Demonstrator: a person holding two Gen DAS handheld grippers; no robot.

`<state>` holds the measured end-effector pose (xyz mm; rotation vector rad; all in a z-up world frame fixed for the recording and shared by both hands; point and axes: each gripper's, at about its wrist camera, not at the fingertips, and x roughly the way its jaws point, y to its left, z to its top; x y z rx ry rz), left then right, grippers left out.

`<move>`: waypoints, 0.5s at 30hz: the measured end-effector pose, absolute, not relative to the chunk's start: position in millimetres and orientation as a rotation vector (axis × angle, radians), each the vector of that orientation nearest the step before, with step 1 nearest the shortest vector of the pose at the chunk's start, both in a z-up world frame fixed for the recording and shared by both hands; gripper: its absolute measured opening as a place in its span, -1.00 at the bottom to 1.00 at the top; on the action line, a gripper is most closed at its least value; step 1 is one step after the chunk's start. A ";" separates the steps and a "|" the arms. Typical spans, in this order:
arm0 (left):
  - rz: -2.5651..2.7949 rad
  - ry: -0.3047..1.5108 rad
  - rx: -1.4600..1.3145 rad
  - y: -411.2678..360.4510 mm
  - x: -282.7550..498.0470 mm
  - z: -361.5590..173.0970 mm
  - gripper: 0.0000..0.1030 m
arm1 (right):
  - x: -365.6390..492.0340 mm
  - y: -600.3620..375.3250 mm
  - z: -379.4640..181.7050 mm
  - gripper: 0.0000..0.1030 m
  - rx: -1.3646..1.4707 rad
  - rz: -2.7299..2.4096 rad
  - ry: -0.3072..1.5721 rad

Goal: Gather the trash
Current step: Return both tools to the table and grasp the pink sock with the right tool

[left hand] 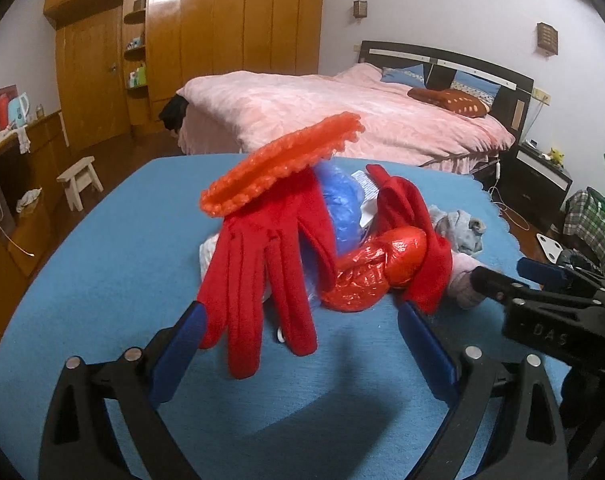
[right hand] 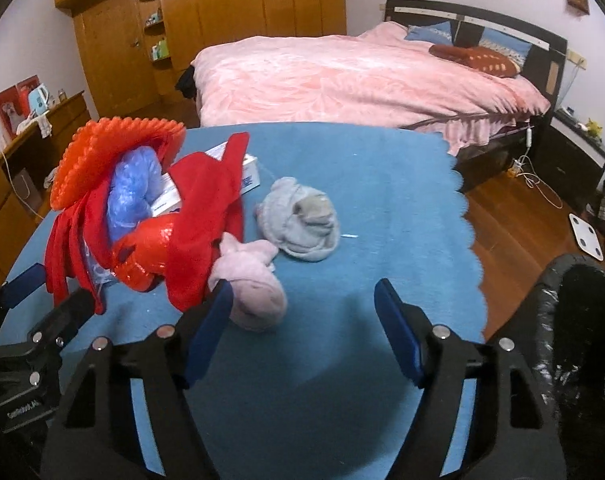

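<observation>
On the left of the blue-covered desk we have a heap: an orange bubble-textured piece lying on top, a red glove draped down the near side with its fingers hanging, blue plastic and a white carton tucked underneath, and a shiny red wrapper at the front. We judge the plastic, wrapper and carton to be the trash, bundled together with cloth so that it sits in one pile.

Our left tool stands wide, its blue pads either side of the pile's near edge and holding nothing; it looks placed to take the glove or the wrapper first.

Moving right, a pink rolled sock lies against the heap, and a grey sock bundle sits just beyond it. Our right tool is also spread wide and empty, its left pad just beside the pink sock, over bare cloth.

The left wrist view shows the glove's fingers and the wrapper closely, but only the edge of the socks. The right wrist view adds the carton, a small white scrap near the grey bundle, and at far right a black-lined bin beside the desk, likely where the trash goes.
</observation>
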<state>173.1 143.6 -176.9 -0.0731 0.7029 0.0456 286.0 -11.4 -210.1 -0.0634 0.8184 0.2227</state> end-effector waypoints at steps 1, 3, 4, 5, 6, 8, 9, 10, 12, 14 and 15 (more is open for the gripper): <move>0.045 0.704 -0.075 143.3 172.7 -177.1 0.82 | 287.0 -8.1 -210.1 0.36 -0.069 0.232 0.821; 0.045 0.708 -0.081 144.3 172.8 -177.7 0.82 | 287.1 -3.3 -210.8 0.35 -0.089 0.242 0.819; 0.045 0.709 -0.083 145.1 173.1 -178.2 0.82 | 287.1 -1.2 -212.0 0.34 -0.098 0.246 0.821; 0.044 0.712 -0.085 145.5 173.5 -178.5 0.82 | 289.0 1.7 -213.9 0.29 -0.102 0.257 0.829; 0.044 0.714 -0.087 144.8 173.9 -178.8 0.82 | 288.7 2.7 -215.4 0.22 -0.100 0.266 0.834; 0.044 0.717 -0.094 145.6 174.3 -179.6 0.82 | 289.6 4.9 -218.1 0.10 -0.095 0.293 0.848; 0.044 0.717 -0.100 146.7 174.4 -179.6 0.82 | 289.3 6.2 -219.4 -0.04 -0.093 0.306 0.853; 0.044 0.717 -0.104 147.0 174.5 -179.8 0.82 | 289.4 7.8 -220.5 -0.15 -0.089 0.324 0.860; 0.044 0.717 -0.107 146.8 174.2 -179.7 0.82 | 288.1 10.5 -220.4 -0.32 -0.082 0.358 0.871; 0.040 0.716 -0.100 144.8 174.0 -179.2 0.80 | 285.0 8.5 -218.8 -0.35 -0.077 0.368 0.873; 0.038 0.714 -0.094 143.4 173.4 -178.7 0.79 | 282.9 6.6 -217.9 -0.35 -0.073 0.368 0.873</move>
